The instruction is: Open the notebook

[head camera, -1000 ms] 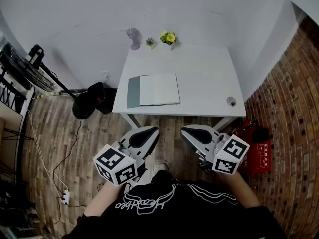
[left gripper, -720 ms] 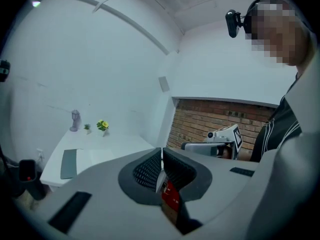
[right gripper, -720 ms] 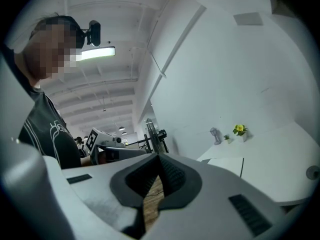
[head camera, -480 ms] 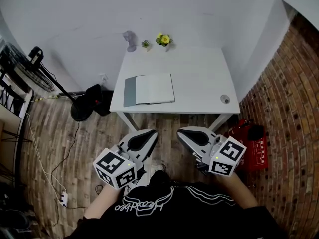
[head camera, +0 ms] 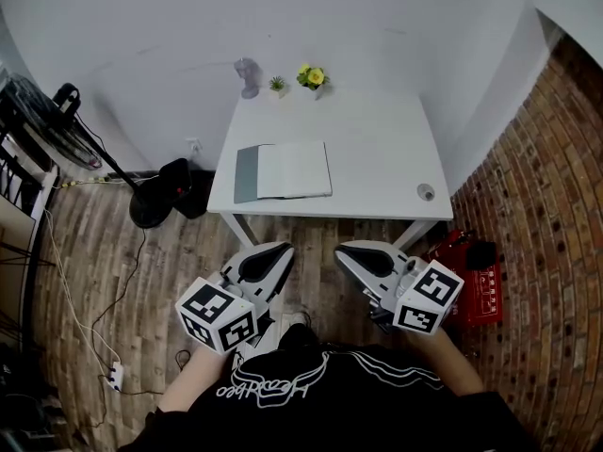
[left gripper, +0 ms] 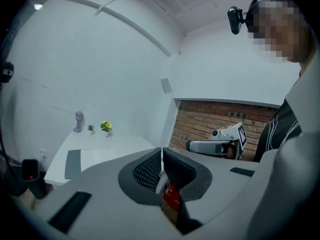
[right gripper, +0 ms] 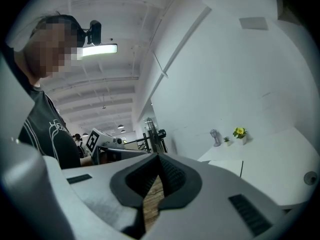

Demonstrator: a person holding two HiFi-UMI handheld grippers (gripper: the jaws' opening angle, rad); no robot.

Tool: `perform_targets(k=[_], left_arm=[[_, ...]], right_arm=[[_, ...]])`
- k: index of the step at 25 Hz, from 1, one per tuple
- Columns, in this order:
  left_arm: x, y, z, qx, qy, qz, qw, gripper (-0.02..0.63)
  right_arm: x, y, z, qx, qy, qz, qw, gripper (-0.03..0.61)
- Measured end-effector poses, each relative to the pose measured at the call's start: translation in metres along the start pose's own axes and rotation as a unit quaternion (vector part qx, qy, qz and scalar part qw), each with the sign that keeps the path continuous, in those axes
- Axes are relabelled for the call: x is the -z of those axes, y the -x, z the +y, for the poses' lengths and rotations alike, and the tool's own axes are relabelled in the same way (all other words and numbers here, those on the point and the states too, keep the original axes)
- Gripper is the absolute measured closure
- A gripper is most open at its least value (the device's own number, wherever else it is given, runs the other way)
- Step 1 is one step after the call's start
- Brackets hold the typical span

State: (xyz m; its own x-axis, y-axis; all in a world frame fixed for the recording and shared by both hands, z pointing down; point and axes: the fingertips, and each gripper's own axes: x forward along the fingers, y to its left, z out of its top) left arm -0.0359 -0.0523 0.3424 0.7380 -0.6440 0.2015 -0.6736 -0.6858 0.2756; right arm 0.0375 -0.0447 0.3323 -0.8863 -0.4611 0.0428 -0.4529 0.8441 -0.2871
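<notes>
The notebook lies flat on the white table, left of its middle, with a grey strip on its left and a white face on its right. It also shows far off in the left gripper view, notebook, and in the right gripper view, notebook. Both grippers hang over the wooden floor in front of the table, close to the person's body and well short of the notebook. My left gripper is shut with nothing in it. My right gripper is likewise shut and holds nothing.
At the table's far edge stand a yellow flower pot, a tiny green plant and a grey figurine. A small round object sits near the front right corner. A black stand base is left of the table, a red object right.
The head view has shifted slightly, so the table sits a little differently in the picture. Both grippers and the notebook keep their places.
</notes>
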Motion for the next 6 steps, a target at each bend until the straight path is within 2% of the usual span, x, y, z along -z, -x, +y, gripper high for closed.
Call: perform_targets(k=[6], left_arm=[[-0.002,-0.004,0.018,-0.006,0.003,0.002,1.0000,0.575]], right_arm=[[-0.004,-0.012,-0.009,0.006,-0.001,0.000,1.000,0.575]])
